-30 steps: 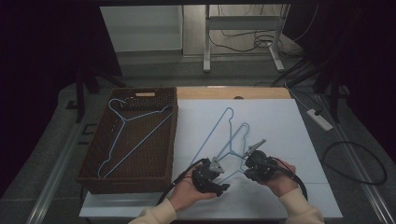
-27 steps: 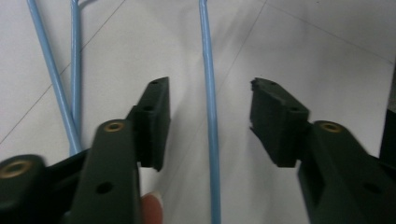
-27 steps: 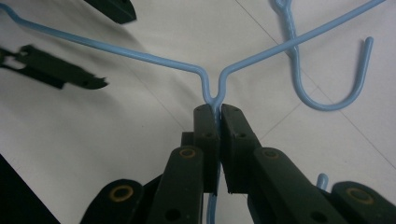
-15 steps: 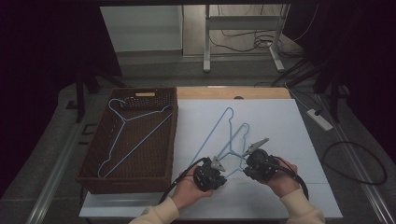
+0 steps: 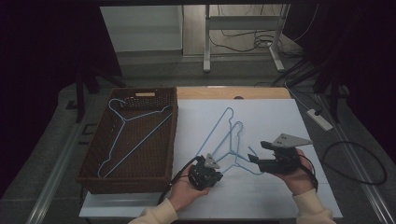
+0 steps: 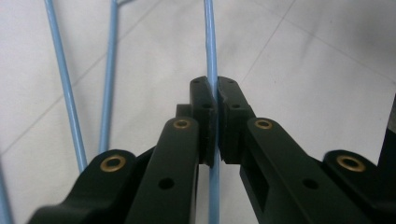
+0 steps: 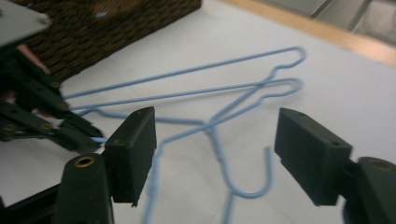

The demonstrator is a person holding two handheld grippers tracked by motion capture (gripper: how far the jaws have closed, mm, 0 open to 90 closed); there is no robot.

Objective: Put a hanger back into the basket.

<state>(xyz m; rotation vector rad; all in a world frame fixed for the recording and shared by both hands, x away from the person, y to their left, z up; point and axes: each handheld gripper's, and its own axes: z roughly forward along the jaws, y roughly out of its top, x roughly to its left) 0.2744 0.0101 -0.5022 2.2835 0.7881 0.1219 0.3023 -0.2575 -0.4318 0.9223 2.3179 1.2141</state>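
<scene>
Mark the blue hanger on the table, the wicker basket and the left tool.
blue hanger (image 5: 223, 135): high view, long wire arm.
wicker basket (image 5: 173, 135): high view, right wall.
left tool (image 6: 215, 100): left gripper view, tips clamped on the wire.

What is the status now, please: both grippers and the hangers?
Left gripper shut on blue hanger wire. Right gripper open, jaws either side of a hanger hook, not gripping. Two hangers overlapped on table; another hanger lies in basket.

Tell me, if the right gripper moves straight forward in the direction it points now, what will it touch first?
Probably the blue wire hanger. In its own view the right gripper is open, with the hanger's hook and neck lying between the jaws and just ahead. Depth is unclear, so it might pass slightly above the wire and reach the white table.
</scene>
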